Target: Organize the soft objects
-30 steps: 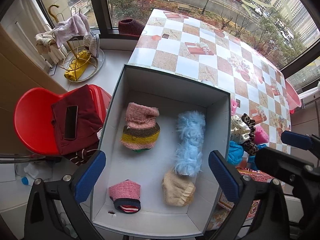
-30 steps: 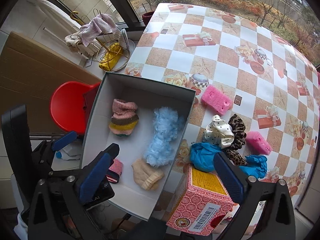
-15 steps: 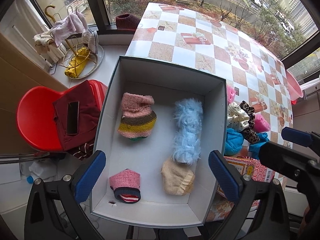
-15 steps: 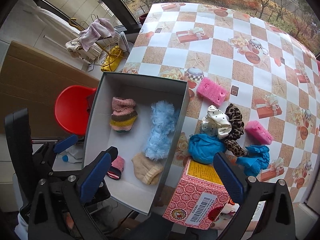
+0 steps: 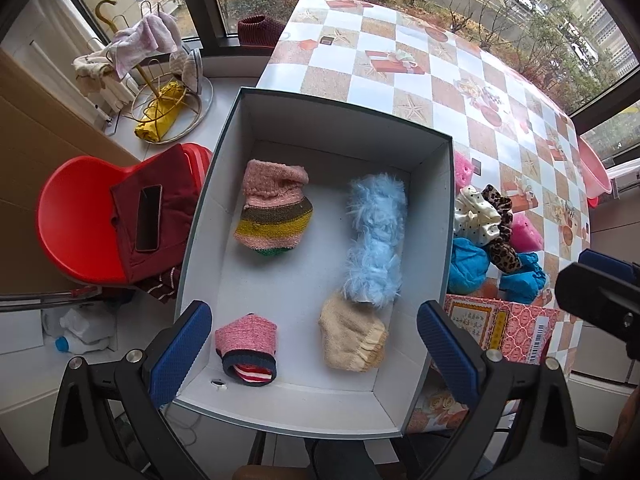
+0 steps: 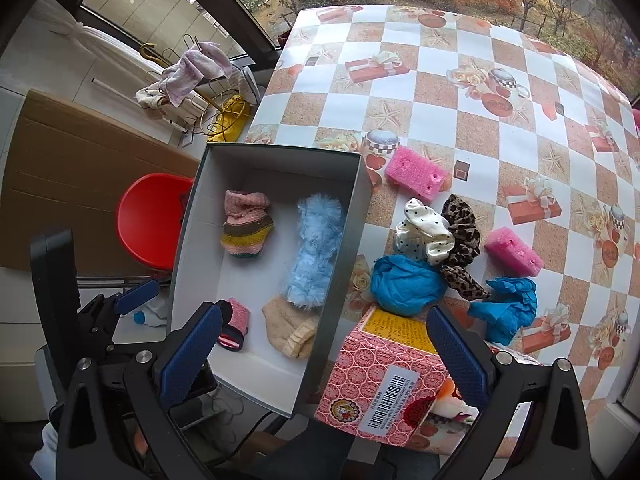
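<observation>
Both my claws, left [image 5: 314,350] and right [image 6: 326,354], wide apart, empty. Next soft thing: blue ball [image 6: 408,286] right of box [image 6: 332,316]. Go slow, squeeze middle, lift over wall.

Left wrist view: steeply downward, close above the white box [image 5: 304,408]. Right wrist view: higher, further toward 3 o'clock, box [image 6: 356,208] at 9 o'clock. Shared: box, table [image 6: 440,92], red chair [image 5: 76,216]
</observation>
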Demonstrator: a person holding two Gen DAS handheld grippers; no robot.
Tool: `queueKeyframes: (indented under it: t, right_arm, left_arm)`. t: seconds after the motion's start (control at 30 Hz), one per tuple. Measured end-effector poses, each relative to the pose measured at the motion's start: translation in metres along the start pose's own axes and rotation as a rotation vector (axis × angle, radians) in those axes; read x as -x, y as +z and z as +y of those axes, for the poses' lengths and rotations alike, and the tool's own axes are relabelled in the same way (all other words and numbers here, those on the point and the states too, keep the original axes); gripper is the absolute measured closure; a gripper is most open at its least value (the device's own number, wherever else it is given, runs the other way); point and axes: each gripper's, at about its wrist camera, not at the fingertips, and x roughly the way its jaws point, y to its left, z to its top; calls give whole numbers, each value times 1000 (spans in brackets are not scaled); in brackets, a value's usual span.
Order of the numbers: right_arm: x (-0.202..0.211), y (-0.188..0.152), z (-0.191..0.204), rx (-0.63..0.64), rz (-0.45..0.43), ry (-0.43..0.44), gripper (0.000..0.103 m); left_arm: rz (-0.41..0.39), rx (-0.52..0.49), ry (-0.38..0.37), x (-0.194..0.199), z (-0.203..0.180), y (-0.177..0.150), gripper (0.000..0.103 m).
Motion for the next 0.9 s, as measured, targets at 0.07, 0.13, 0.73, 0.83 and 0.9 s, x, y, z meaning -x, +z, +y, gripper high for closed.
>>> queueKeyframes:
  t: [0.07,0.13,0.73,0.83,0.9]
  right_arm:
    - [3,-1,-7,-12,-4,2,0]
    - [8,-1,-16,-24,-12,3,0]
    - [-29,-15,-161,-249,91,-142,0]
    - [-50,-8,-155,-213,112,-112,0]
    - [-66,0,-146,-165,125,-105,0]
  left_arm:
    - [6,-2,-6,0,-2,0,0]
    - [9,-6,-10,1,-5,1,0]
    - [32,-52,8,3,-45,14,0]
    - [43,-54,23,2,-52,16,0]
    - [52,-53,35,3,-55,16,0]
